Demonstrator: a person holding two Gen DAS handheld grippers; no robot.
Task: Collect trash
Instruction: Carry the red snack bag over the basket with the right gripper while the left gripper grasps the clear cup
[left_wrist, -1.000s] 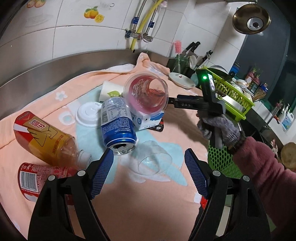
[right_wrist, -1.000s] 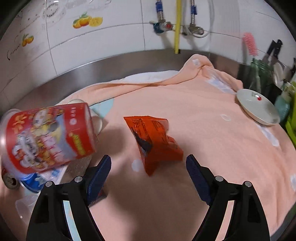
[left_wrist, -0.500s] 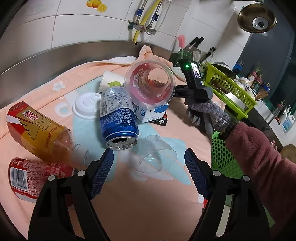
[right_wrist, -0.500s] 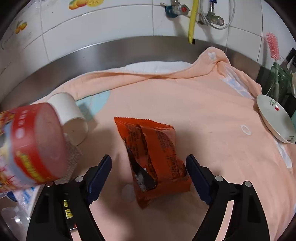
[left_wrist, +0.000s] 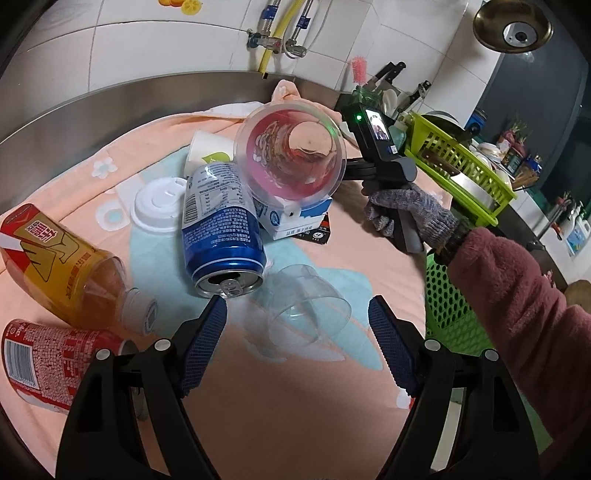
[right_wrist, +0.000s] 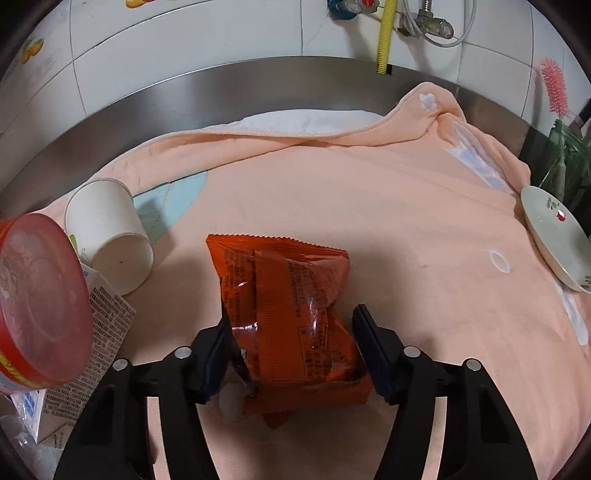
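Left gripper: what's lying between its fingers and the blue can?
In the left wrist view, only bare towel separates the open left gripper from the blue can; a clear plastic cup lies just right.

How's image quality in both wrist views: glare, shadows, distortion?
Left wrist view: strong fisheye bending of the steel backsplash; specular glints on the blue can; clear plastic cup low-contrast against the towel. Right wrist view: sharp; the right tool casts a soft shadow around the orange snack bag, whose film shows small highlights.

We are seeing an orange snack bag (right_wrist: 291, 317), a white paper cup (right_wrist: 110, 240), a blue can (left_wrist: 221, 229) and a peach towel (right_wrist: 369, 206) showing white flowers.
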